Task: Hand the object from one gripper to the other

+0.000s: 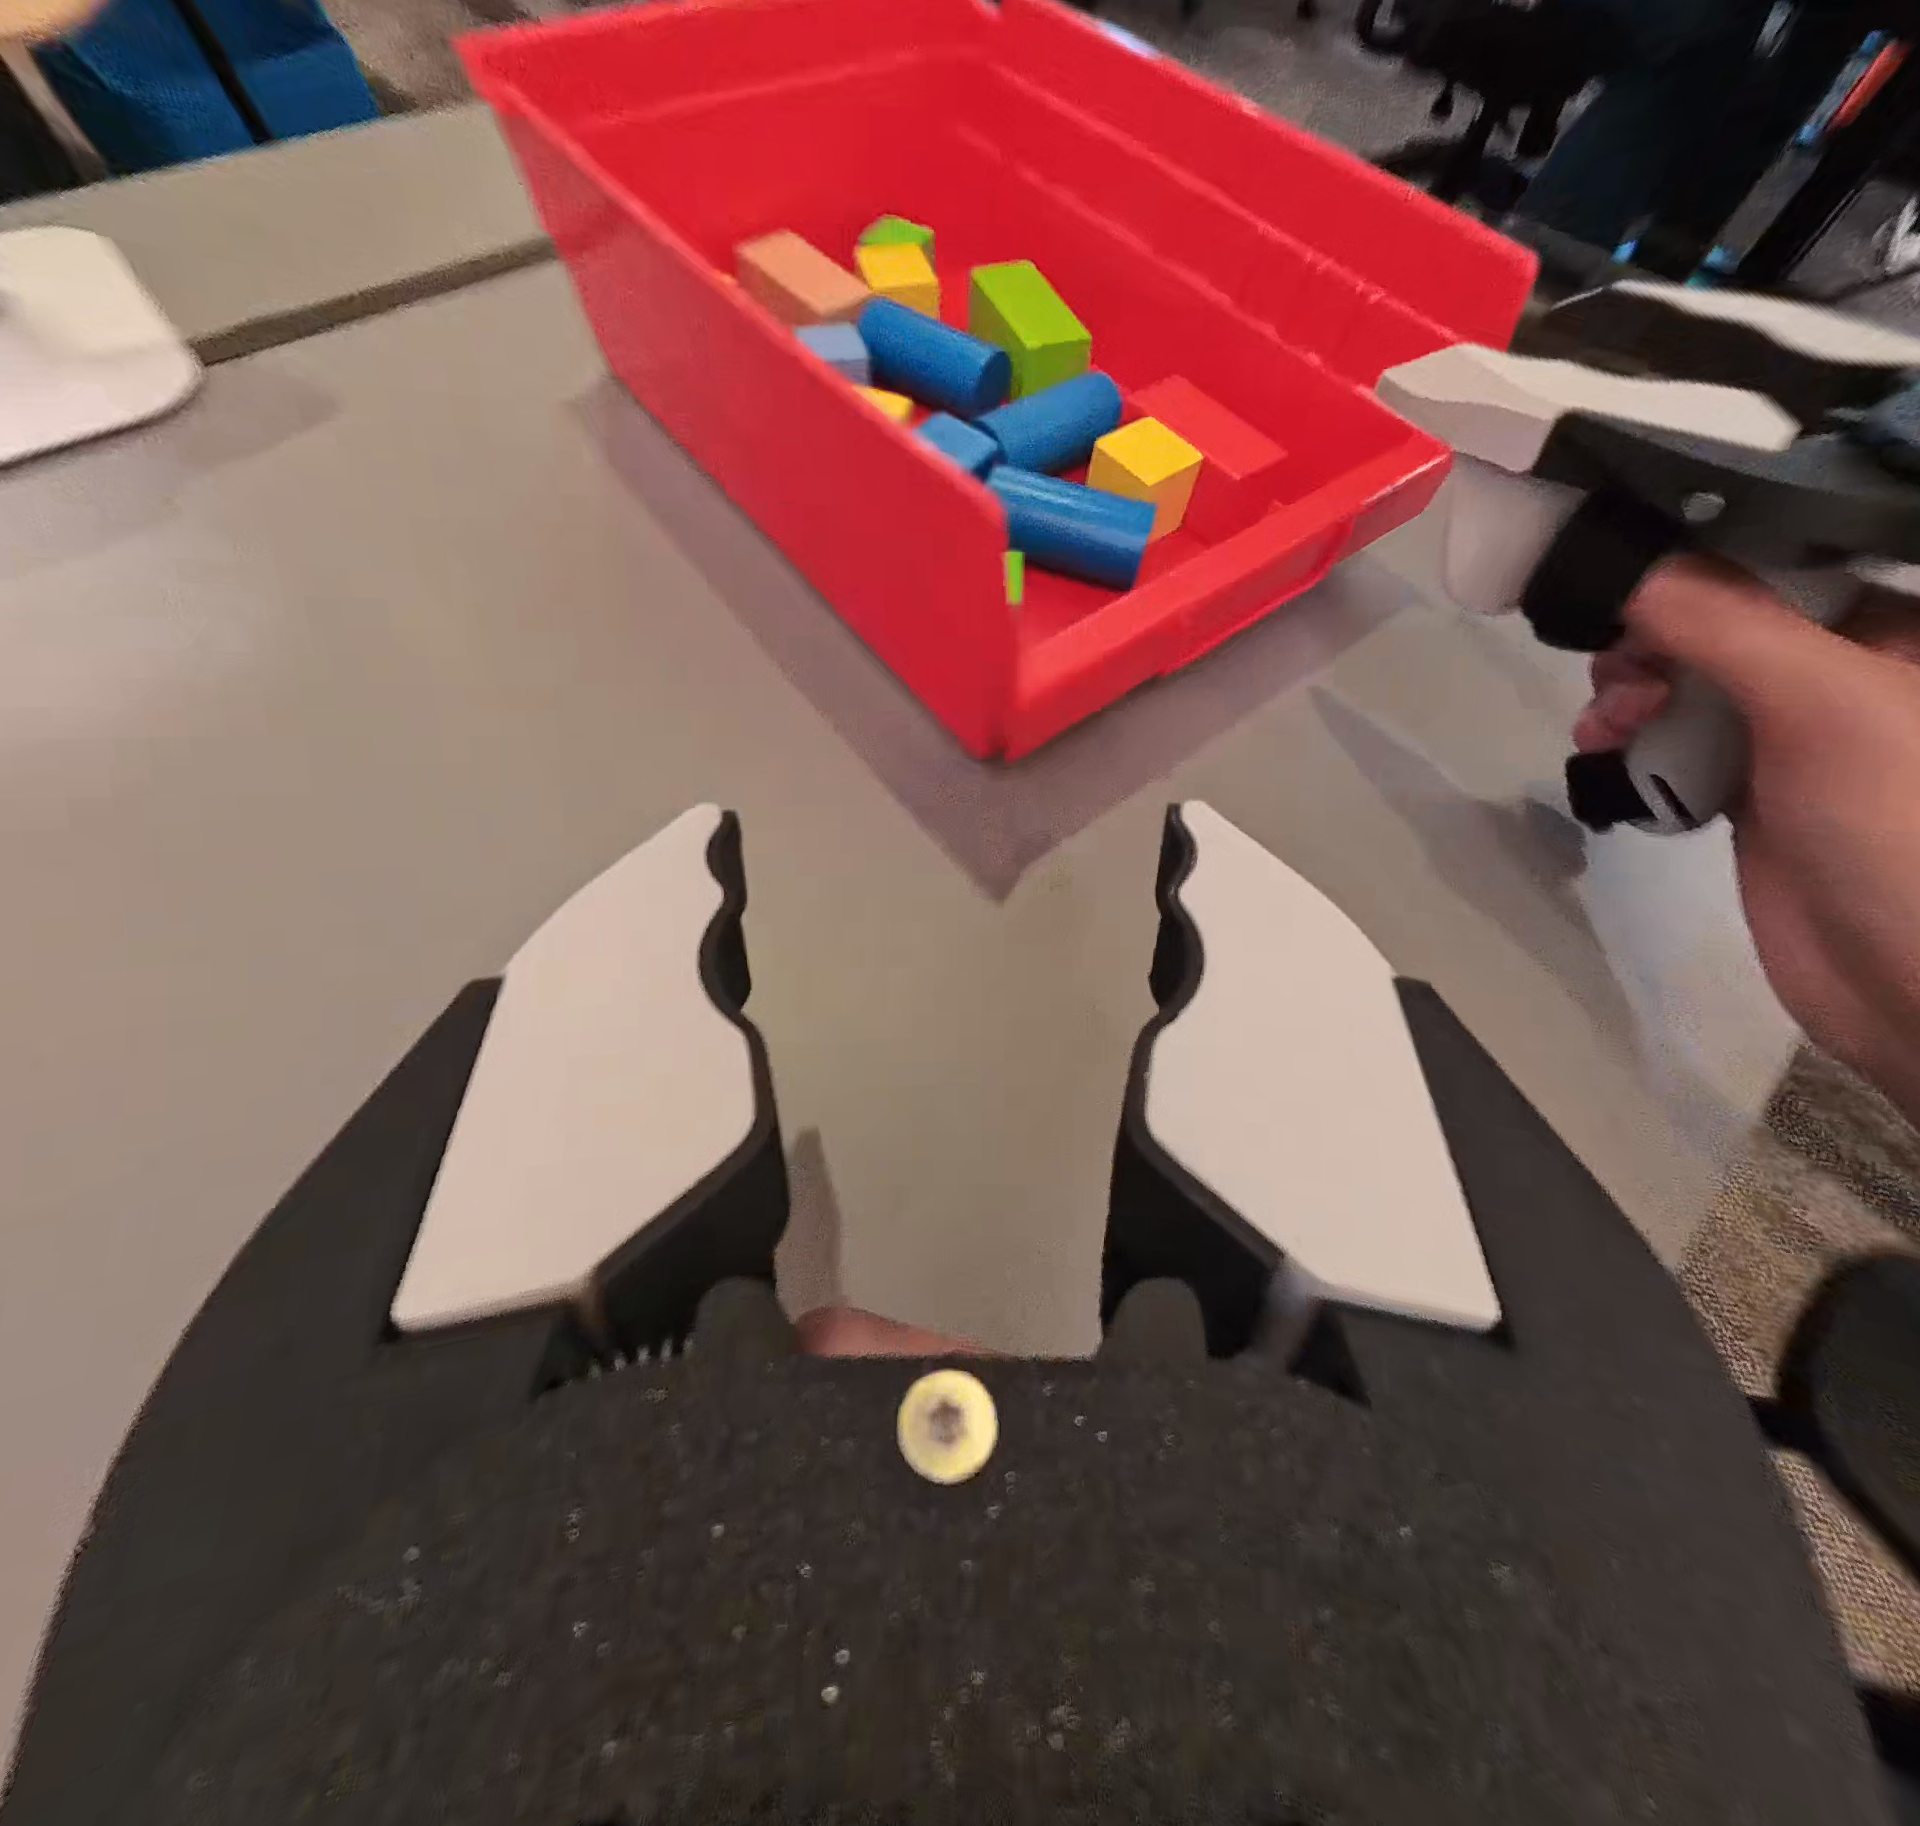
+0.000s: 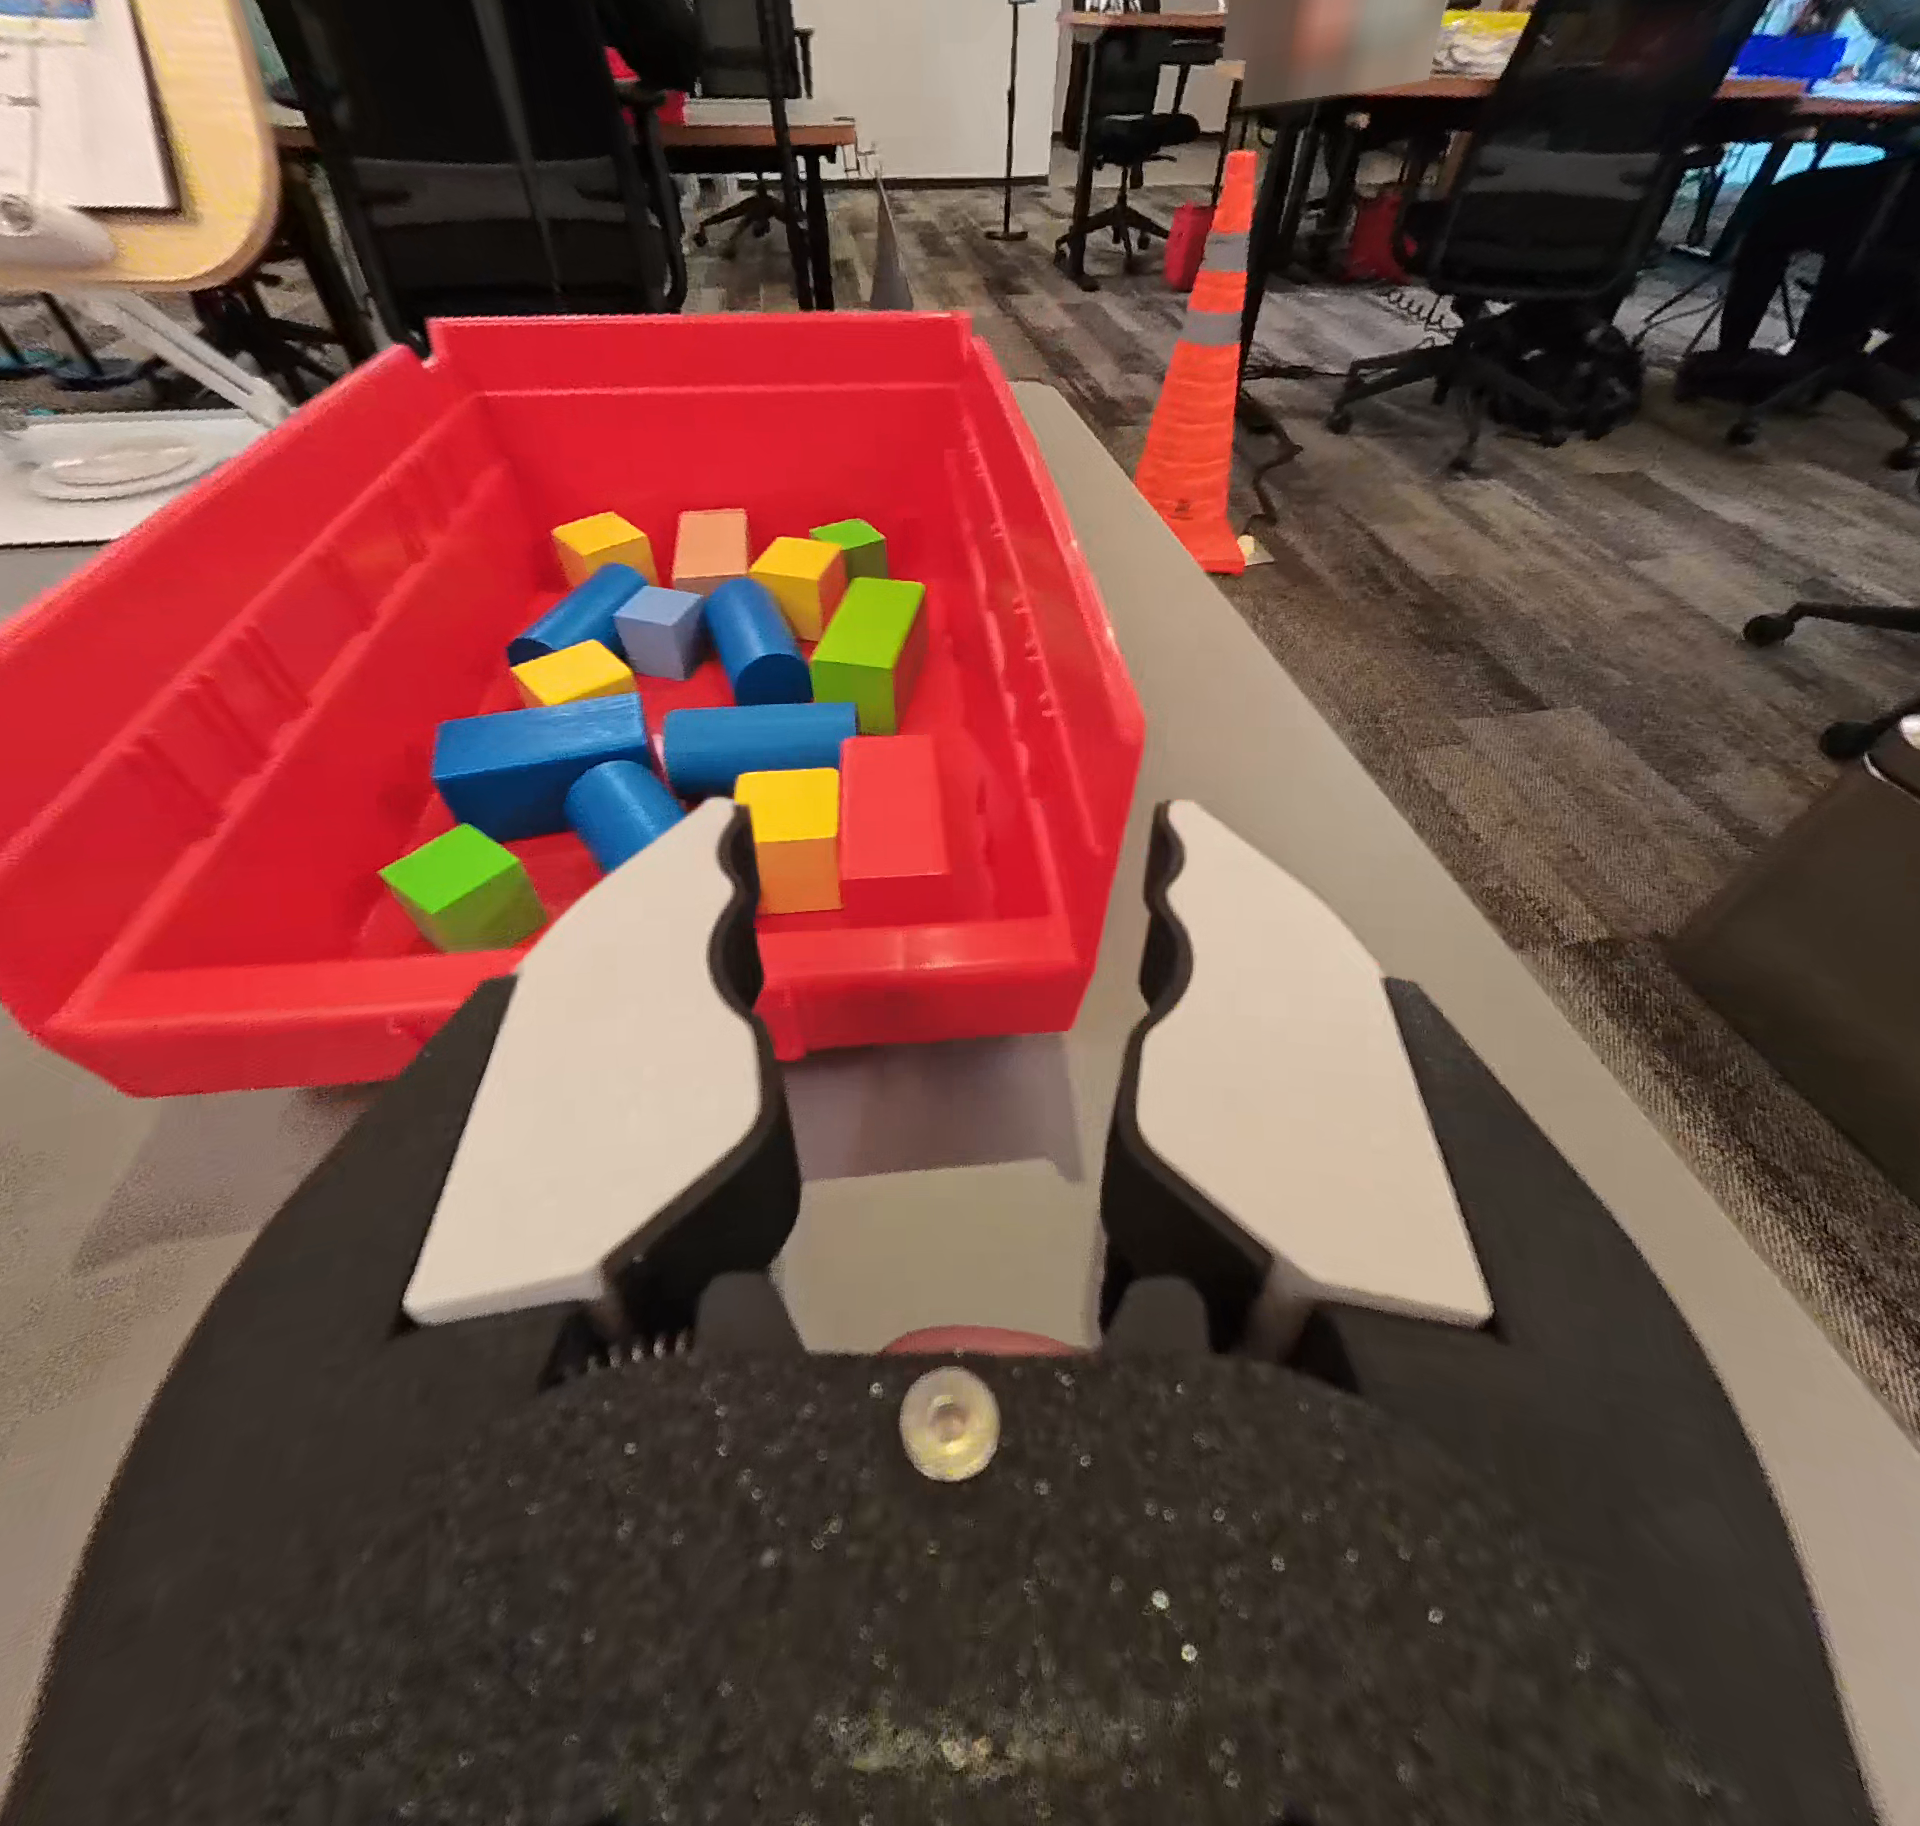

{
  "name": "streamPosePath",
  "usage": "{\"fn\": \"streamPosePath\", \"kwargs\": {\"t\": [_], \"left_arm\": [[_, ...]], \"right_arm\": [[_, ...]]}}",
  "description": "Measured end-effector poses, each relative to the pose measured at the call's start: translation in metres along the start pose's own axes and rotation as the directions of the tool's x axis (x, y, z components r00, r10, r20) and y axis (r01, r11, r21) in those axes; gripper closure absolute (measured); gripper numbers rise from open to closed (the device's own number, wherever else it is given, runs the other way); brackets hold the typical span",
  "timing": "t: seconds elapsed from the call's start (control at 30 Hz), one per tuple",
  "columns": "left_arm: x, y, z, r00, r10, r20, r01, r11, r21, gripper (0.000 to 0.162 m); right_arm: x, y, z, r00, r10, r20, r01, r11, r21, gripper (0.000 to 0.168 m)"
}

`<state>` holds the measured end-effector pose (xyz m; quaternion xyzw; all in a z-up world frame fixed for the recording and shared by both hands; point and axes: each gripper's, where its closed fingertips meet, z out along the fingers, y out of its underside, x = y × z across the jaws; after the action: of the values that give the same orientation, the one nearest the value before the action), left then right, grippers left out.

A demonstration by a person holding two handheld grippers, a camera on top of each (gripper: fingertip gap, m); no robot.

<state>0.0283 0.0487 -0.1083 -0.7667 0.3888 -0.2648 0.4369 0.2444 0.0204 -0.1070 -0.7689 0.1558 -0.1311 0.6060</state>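
Note:
A red bin (image 1: 790, 488) stands on the grey table and holds several coloured wooden blocks: blue cylinders (image 1: 935, 355), green (image 1: 1029, 316), yellow (image 1: 1143, 462) and red ones. In the right wrist view the bin (image 2: 208, 1028) lies just ahead with the same blocks, such as a yellow cube (image 2: 795, 826) and a red block (image 2: 894, 810). My left gripper (image 1: 951, 831) is open and empty over the bare table, short of the bin. My right gripper (image 2: 945, 826) is open and empty at the bin's near edge. It also shows in the left wrist view (image 1: 1475, 415), held by a hand (image 1: 1808, 841).
The grey table (image 1: 312, 737) extends left of the bin; a white object (image 1: 73, 342) sits at its far left. The table's right edge (image 2: 1351, 737) drops to a carpeted floor with an orange cone (image 2: 1205, 405), office chairs and desks.

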Motion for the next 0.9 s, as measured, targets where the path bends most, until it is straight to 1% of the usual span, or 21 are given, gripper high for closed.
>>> {"fn": "streamPosePath", "kwargs": {"t": [0.07,0.1,0.13,0.17,0.2,0.23,0.3,0.37,0.4,0.43,0.47,0.5,0.53,0.57,0.63,0.73,0.83,0.9], "left_arm": [[0.010,-0.008,0.044,1.000,0.004,0.021,-0.003,0.999,-0.040,0.085],[0.010,-0.012,0.062,0.999,0.002,0.042,0.000,0.999,-0.046,0.086],[0.009,-0.016,0.077,0.998,-0.005,0.064,0.008,0.999,-0.047,0.091],[0.005,-0.017,0.089,0.996,-0.010,0.091,0.015,0.999,-0.051,0.103],[-0.003,-0.017,0.096,0.991,-0.012,0.137,0.021,0.998,-0.059,0.124],[-0.013,-0.017,0.098,0.981,-0.014,0.191,0.026,0.998,-0.057,0.139],[-0.030,-0.016,0.095,0.962,-0.082,0.261,0.092,0.995,-0.026,0.150],[-0.041,-0.014,0.089,0.946,-0.182,0.267,0.185,0.983,0.014,0.156],[-0.044,-0.013,0.087,0.940,-0.193,0.281,0.197,0.980,0.013,0.158],[-0.045,-0.013,0.085,0.939,-0.184,0.290,0.190,0.982,0.006,0.158],[-0.045,-0.013,0.082,0.939,-0.168,0.300,0.174,0.985,0.005,0.158],[-0.046,-0.013,0.077,0.935,-0.155,0.318,0.163,0.987,0.001,0.159],[-0.047,-0.013,0.071,0.934,-0.154,0.321,0.162,0.987,0.000,0.159],[-0.049,-0.014,0.064,0.934,-0.152,0.323,0.160,0.987,0.004,0.158],[-0.056,-0.017,0.044,0.932,-0.133,0.336,0.133,0.991,0.022,0.159],[-0.080,-0.018,0.001,0.924,-0.117,0.363,0.102,0.993,0.061,0.159],[-0.114,-0.002,-0.049,0.906,-0.108,0.408,0.082,0.993,0.079,0.159],[-0.141,0.017,-0.080,0.898,-0.125,0.423,0.100,0.992,0.080,0.159]], "right_arm": [[0.005,0.003,0.003,1.000,0.015,-0.001,-0.015,1.000,-0.018,0.098],[0.008,0.005,0.005,1.000,0.023,-0.005,-0.023,0.999,-0.029,0.098],[0.011,0.006,0.007,0.999,0.032,-0.009,-0.033,0.999,-0.038,0.098],[0.013,0.007,0.009,0.999,0.042,-0.011,-0.042,0.998,-0.047,0.099],[0.015,0.009,0.012,0.999,0.052,-0.011,-0.053,0.997,-0.058,0.100],[0.016,0.011,0.015,0.998,0.068,-0.007,-0.068,0.995,-0.073,0.101],[0.015,0.020,0.021,0.994,0.114,-0.004,-0.113,0.985,-0.129,0.103],[0.009,0.027,0.024,0.988,0.154,-0.003,-0.152,0.972,-0.178,0.111],[-0.001,0.026,0.024,0.983,0.179,0.051,-0.167,0.969,-0.180,0.106],[-0.009,0.023,0.024,0.970,0.230,0.078,-0.214,0.961,-0.173,0.114],[-0.018,0.024,0.023,0.956,0.270,0.112,-0.245,0.950,-0.194,0.138],[-0.020,0.026,0.022,0.948,0.307,0.086,-0.282,0.933,-0.225,0.149],[-0.018,0.027,0.018,0.957,0.286,0.043,-0.267,0.932,-0.246,0.162],[-0.021,0.026,0.015,0.975,0.219,0.032,-0.203,0.943,-0.262,0.165],[-0.034,0.020,0.006,0.983,0.181,0.012,-0.173,0.953,-0.247,0.166],[-0.072,0.005,-0.013,0.979,0.195,0.056,-0.182,0.967,-0.180,0.165],[-0.128,-0.006,-0.033,0.980,0.156,0.120,-0.140,0.982,-0.128,0.164],[-0.170,-0.003,-0.044,0.972,0.145,0.185,-0.122,0.984,-0.126,0.165]]}}
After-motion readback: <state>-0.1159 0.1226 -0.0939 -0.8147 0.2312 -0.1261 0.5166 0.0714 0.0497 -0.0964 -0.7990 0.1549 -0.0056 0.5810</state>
